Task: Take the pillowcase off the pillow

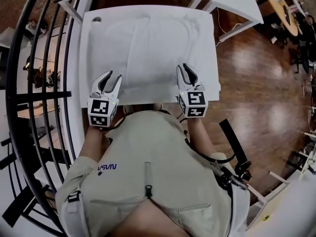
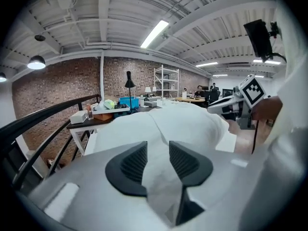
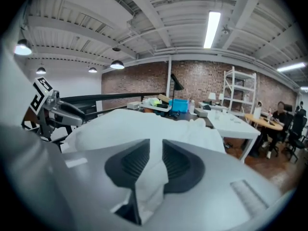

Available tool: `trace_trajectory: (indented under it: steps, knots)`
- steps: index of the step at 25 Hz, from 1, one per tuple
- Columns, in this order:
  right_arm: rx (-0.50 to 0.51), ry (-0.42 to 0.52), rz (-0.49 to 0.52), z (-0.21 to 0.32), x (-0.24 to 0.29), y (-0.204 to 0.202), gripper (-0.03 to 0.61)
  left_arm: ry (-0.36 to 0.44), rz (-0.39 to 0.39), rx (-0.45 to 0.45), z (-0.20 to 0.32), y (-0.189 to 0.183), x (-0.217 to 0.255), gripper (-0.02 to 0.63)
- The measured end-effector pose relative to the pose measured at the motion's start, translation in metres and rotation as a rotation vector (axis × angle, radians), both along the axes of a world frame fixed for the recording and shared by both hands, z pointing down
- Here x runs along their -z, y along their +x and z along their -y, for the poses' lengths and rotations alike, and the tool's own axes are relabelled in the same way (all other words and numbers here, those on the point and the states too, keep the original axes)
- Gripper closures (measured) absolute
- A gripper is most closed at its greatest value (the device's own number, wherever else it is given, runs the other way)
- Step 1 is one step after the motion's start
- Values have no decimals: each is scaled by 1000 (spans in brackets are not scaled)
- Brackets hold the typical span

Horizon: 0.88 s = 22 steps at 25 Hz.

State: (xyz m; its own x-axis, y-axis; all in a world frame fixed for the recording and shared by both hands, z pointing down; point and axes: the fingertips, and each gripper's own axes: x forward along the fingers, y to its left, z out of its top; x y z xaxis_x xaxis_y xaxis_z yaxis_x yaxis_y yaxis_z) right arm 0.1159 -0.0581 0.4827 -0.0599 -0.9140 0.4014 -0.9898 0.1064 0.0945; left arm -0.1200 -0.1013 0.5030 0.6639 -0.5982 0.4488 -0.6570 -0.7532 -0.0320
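Observation:
A white pillow in its white pillowcase [image 1: 163, 43] lies flat on a white table [image 1: 98, 48]. Both grippers are at the pillow's near edge. The left gripper [image 1: 109, 80] is at the near left corner. In the left gripper view its jaws [image 2: 158, 153] stand apart, with white fabric showing in the gap and the pads not pressing on it. The right gripper [image 1: 187, 75] is at the near right corner. In the right gripper view a fold of pillowcase [image 3: 153, 179] hangs loose between its slightly parted jaws [image 3: 156, 150].
A black curved railing [image 1: 44, 83] runs along the left of the table. A second white table [image 1: 237, 4] stands at the back right, over wooden floor [image 1: 256, 83]. Behind the pillow is a dark desk with a blue bin [image 2: 129, 101] and clutter.

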Motion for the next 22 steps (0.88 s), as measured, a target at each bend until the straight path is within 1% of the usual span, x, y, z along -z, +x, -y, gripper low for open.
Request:
trace_trajectory:
  steps: [3,6,9,13,15,17,19,20,21,22]
  knots:
    - [0,-51,18,-21,-20,-14,488,-23,40,-5,-18,-3,-15,459]
    - [14,-97,27,-33,-36,-22,479,-46,70,-19,-27,4,-27,440]
    - [19,-133,21,-40,-47,-26,468,-58,119,-40,-32,10,-42,428]
    - [35,-196,-1,-43,-68,-35,465,-44,185,-56,-32,13,-58,422]
    - [32,-226,-3,-42,-78,-36,466,-45,194,-52,-29,14,-64,423]
    - [19,-239,-2,-41,-84,-35,467,-64,196,-39,-29,14,-73,426]
    - [2,-241,-5,-39,-86,-29,509,-65,204,-33,-29,14,-79,439]
    - [-4,-240,-8,-38,-86,-27,538,-60,210,-30,-28,13,-79,460]
    - [-9,-238,-10,-37,-85,-25,569,-53,215,-24,-27,13,-79,494]
    - [-12,-234,-10,-37,-84,-23,571,-44,216,-17,-25,13,-77,512]
